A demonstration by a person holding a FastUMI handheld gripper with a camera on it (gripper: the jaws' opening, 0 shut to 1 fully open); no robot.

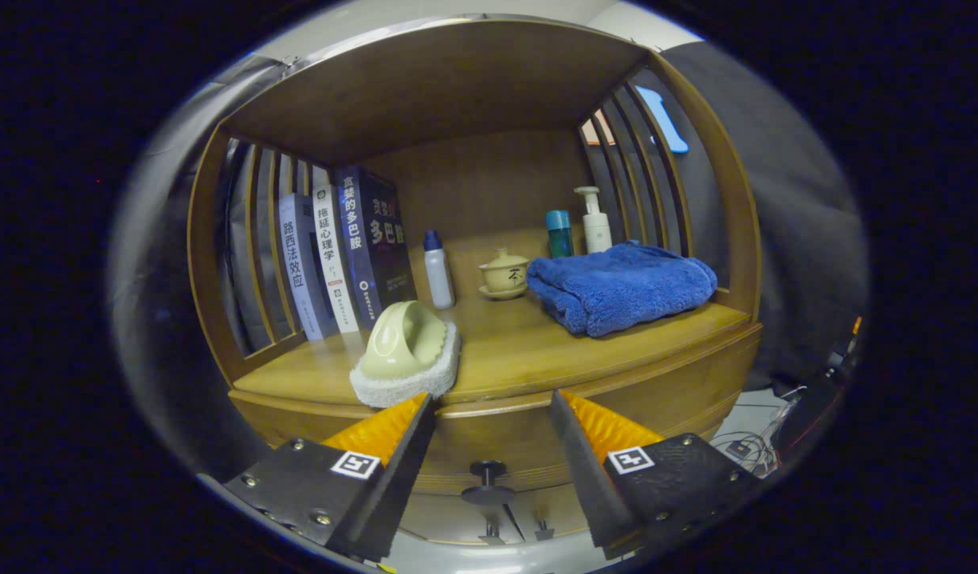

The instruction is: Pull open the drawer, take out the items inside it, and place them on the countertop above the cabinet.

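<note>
Tool-mounted fisheye, close and level, perhaps slightly high, facing the cabinet (489, 434) front.

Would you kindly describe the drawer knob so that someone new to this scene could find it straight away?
Start at the wooden cabinet whose countertop carries books, a blue towel and a scrub brush. Below the countertop's front edge is the drawer front; the knob is the small dark round pull there, seen between the open jaws of the gripper.
</note>
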